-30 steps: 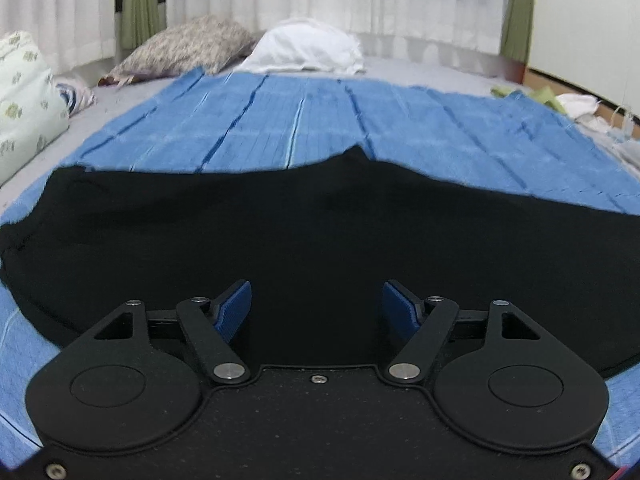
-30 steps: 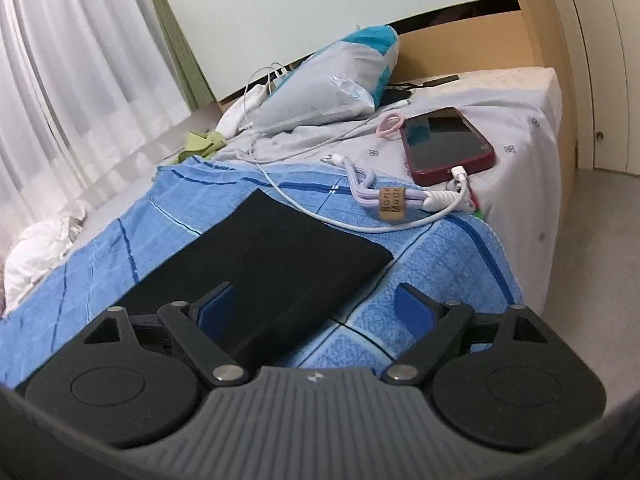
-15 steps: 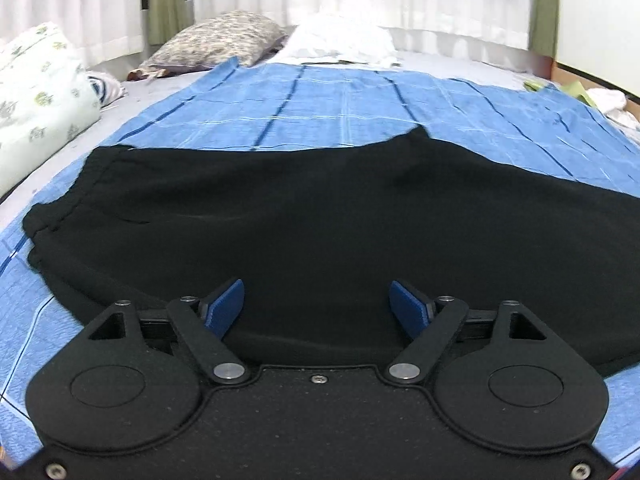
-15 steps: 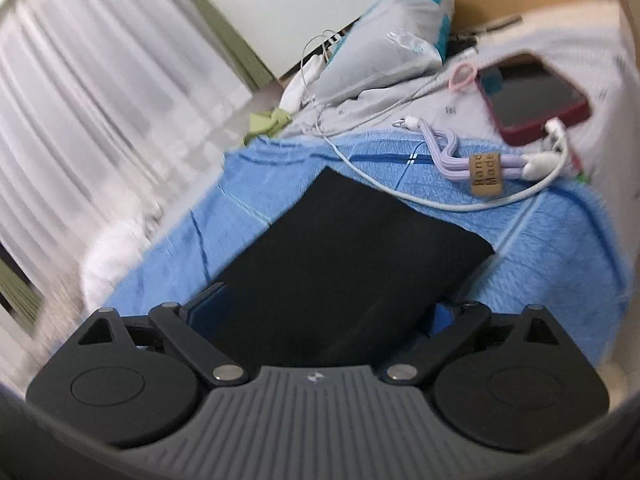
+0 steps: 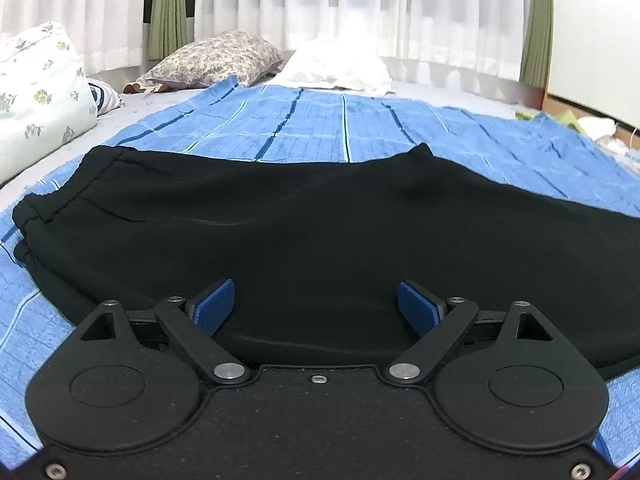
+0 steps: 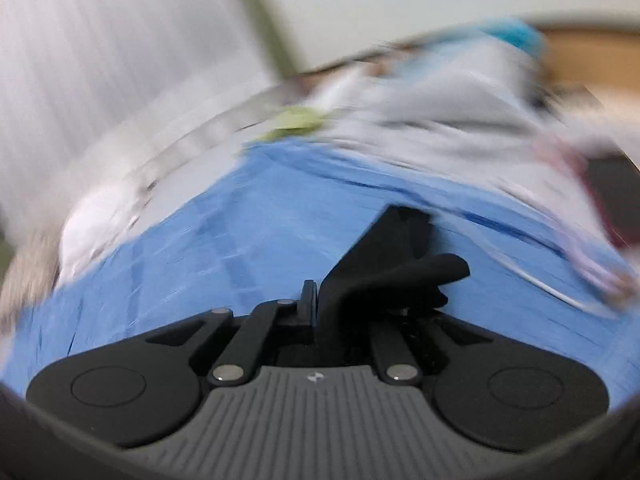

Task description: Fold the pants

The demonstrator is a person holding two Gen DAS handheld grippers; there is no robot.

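The black fabric pants (image 5: 320, 216) lie flat across the blue striped blanket (image 5: 344, 128) that covers the bed, with the gathered elastic waistband (image 5: 52, 200) at the left of the left wrist view and the legs running off toward the right. The far edge of the pants rises to a small peak near the middle; beyond it the blanket is bare up to the grey patterned pillow (image 5: 212, 60) and the white crumpled cloth (image 5: 336, 68) lying before the white sheer curtains (image 5: 360, 8). A pale floral cushion (image 5: 40, 92) borders the blanket on the left. The left gripper (image 5: 316, 308) hangs low over the near edge of the pants; its jaws are opening, the blue ribbed pads (image 5: 214, 306) stand wide apart, and nothing is clamped between them, though black fabric lies beneath the gap. The near hem of the pants is cut off behind the gripper body. In the right wrist view the right gripper (image 6: 318, 304) is clamped tight on a bunched end of the pants (image 6: 384, 268), which stands up from between its fingers; the jaws are closing. That view is heavily motion-blurred: the blanket (image 6: 240, 232) reads as a blue field, and the objects at the upper right are smeared beyond identification. The right fingertip is hidden by the fabric.
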